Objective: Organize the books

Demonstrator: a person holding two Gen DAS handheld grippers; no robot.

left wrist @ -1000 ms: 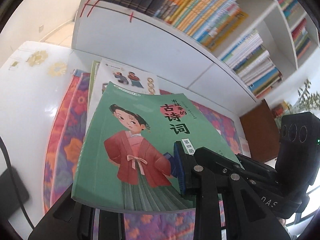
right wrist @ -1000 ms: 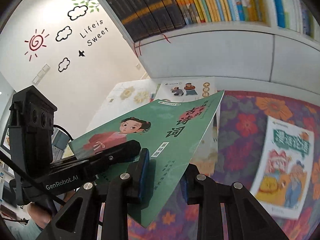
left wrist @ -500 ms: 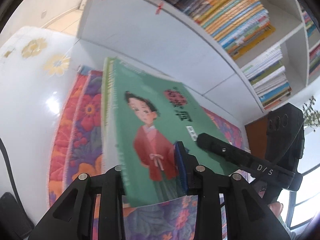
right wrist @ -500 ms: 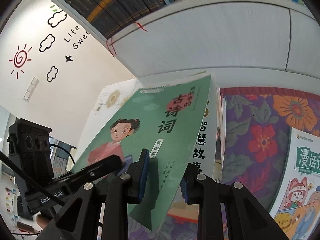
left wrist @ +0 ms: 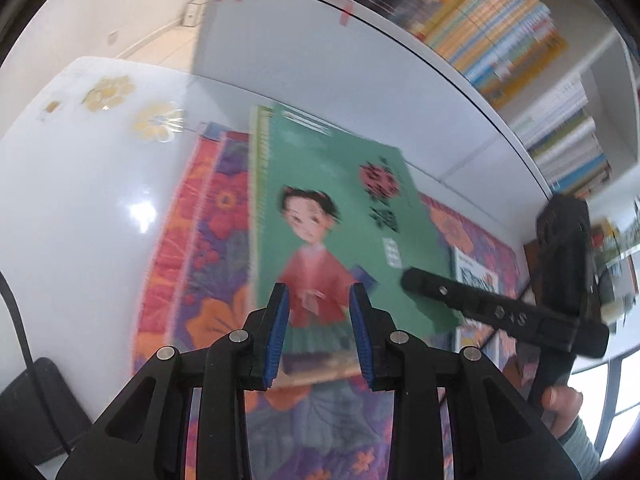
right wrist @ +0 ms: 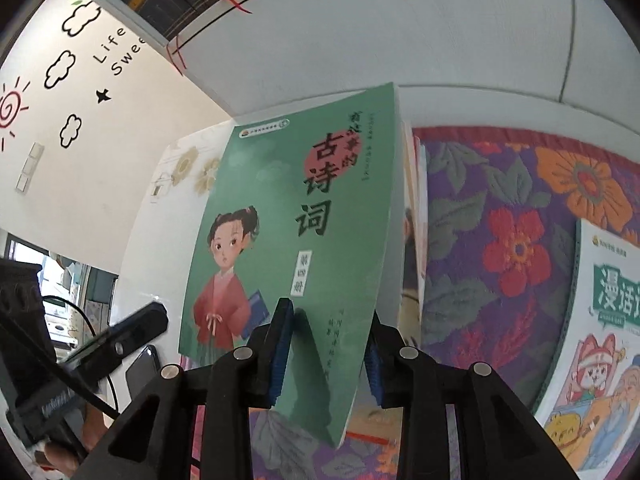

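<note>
- Lying face up, the green book (left wrist: 340, 232) tops a small stack of books on the floral cloth (left wrist: 212, 240), just in front of the white bookshelf (left wrist: 304, 60).
- Left gripper (left wrist: 318, 336) hangs over the green book's near edge, jaws partly apart, pads pressing on nothing.
- Right gripper (right wrist: 326, 356) straddles the book's near right corner; its jaws have just been opening, and the cover sits loose between them.
- Another picture book (right wrist: 604, 336) lies on the cloth, well right of the green book.
</note>
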